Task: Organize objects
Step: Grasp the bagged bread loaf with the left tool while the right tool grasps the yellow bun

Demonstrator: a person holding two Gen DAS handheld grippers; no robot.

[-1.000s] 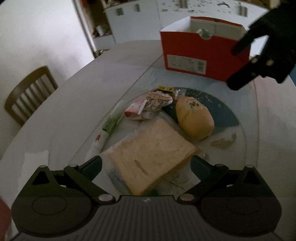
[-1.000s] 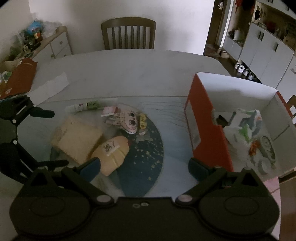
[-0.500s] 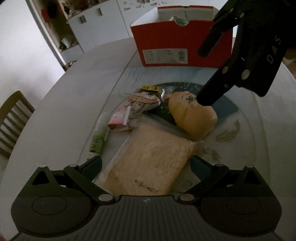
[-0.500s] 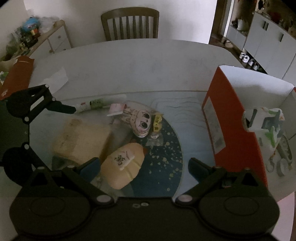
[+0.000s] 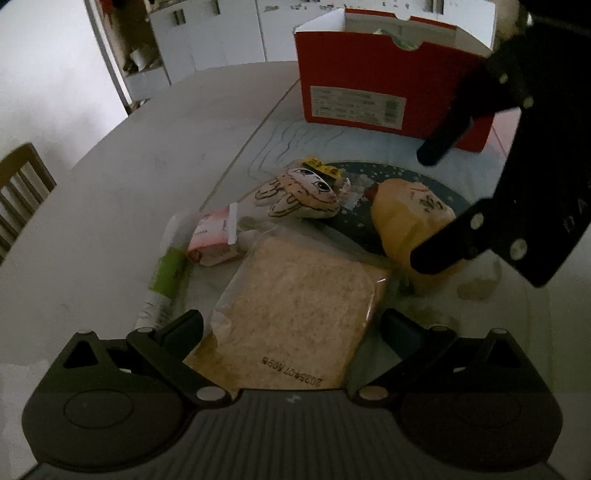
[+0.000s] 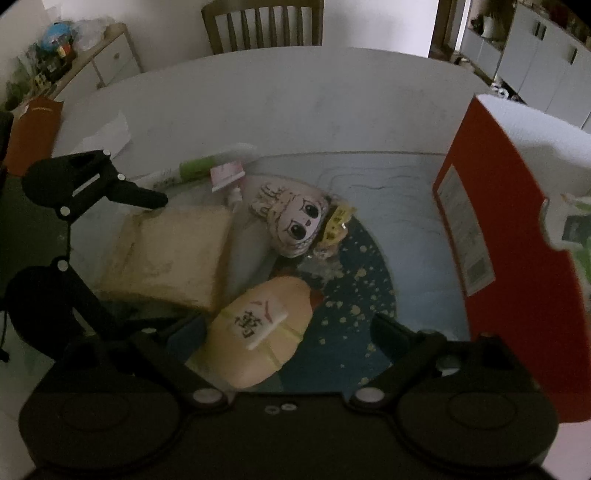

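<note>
Smooth white table [image 5: 122, 206], crinkly wrapped bread [image 5: 295, 314]

The flat bread bag [image 5: 295, 314] lies between the left tool's fingers. The yellow bun toy [image 6: 258, 332] lies between the right tool's.

Dim room; white wall [image 6: 369, 22], wooden chair [image 6: 264, 24] behind table [image 6: 295, 96], white cabinets [image 6: 546, 62] right

Right tool [image 6: 288, 328] jaws closing around yellow plush bun [image 6: 258, 328]; red box [image 6: 517, 258] right.
</note>
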